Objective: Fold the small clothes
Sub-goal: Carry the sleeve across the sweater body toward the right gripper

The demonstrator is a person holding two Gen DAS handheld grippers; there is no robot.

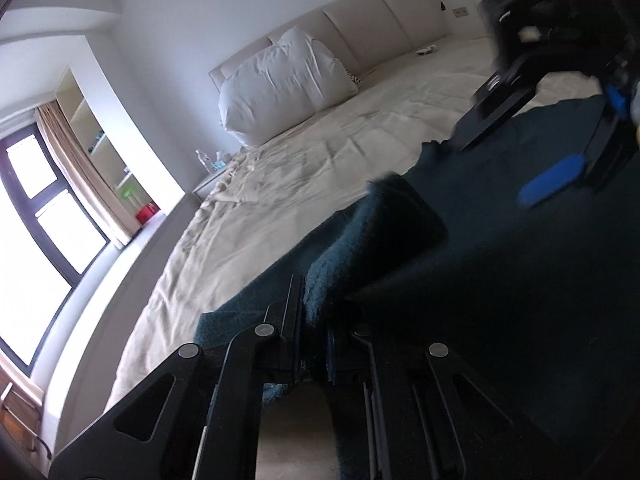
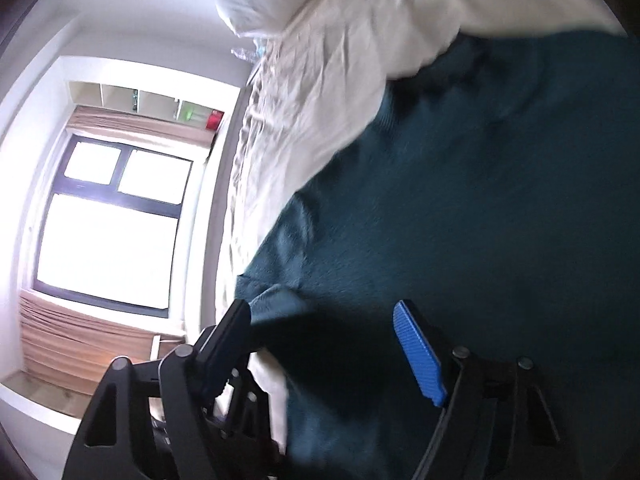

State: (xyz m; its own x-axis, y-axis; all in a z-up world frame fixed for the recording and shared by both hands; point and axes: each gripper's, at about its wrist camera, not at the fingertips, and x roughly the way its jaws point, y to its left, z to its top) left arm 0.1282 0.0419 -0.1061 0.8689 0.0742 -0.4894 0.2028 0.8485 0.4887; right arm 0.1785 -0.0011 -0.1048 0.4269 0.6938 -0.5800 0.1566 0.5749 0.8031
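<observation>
A dark teal fleece garment (image 1: 500,260) lies spread on the cream bed sheet (image 1: 280,184). In the left wrist view my left gripper (image 1: 310,312) is shut on a raised fold of the garment's edge, and the cloth bunches up between its jaws. My right gripper (image 1: 520,156) hovers over the far part of the garment, jaws apart. In the right wrist view the right gripper (image 2: 320,344) stands open low over the teal garment (image 2: 480,200). Its blue pad (image 2: 418,356) and black finger (image 2: 228,336) straddle the cloth's edge without pressing on it.
A white pillow (image 1: 280,84) leans on the padded headboard (image 1: 360,24) at the far end of the bed. A window (image 2: 108,232) with a curtain and wall shelves (image 1: 96,136) are on the left. A water bottle (image 1: 204,160) stands on a bedside stand.
</observation>
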